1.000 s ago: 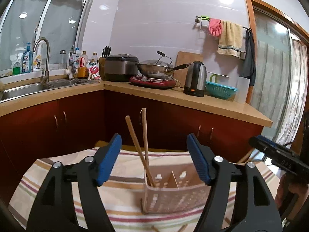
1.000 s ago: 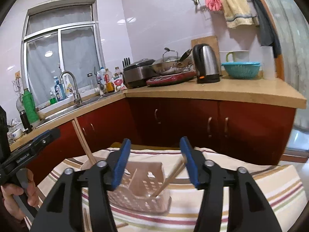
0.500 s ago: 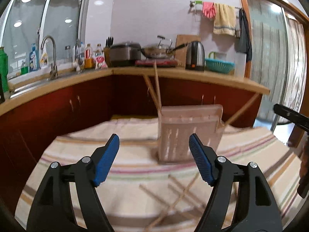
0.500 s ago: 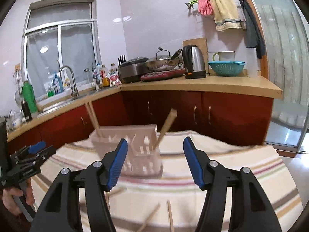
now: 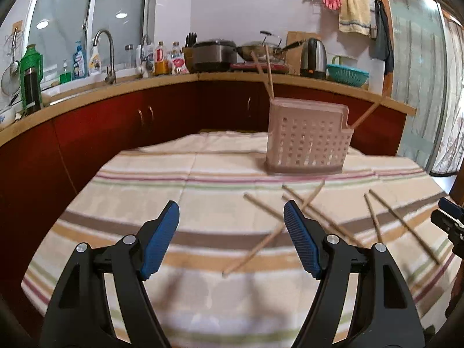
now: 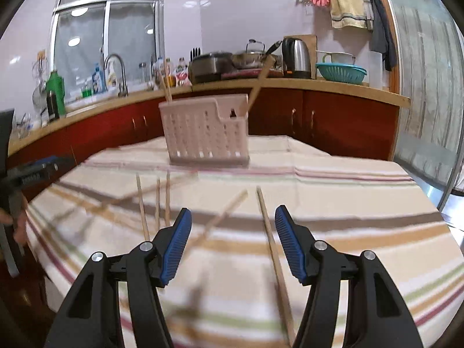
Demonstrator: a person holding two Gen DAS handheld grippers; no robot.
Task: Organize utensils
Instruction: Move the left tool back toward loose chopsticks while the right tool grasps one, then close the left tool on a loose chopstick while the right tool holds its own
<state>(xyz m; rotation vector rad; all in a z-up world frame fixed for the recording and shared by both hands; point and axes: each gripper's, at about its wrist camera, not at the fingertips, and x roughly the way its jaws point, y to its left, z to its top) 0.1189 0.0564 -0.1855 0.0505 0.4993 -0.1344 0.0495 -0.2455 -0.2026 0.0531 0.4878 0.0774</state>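
While both tools hovering over striped desk (image 5: 203, 174), left tool (image 5: 232, 237) and right tool (image 6: 232, 240) gaping wide, gripping nothing; chopsticks (image 6: 272, 249) lying scattered, pink holder (image 5: 307, 142) standing behind.

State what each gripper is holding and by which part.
Nothing. Left gripper and right gripper are open above loose chopsticks on the cloth.
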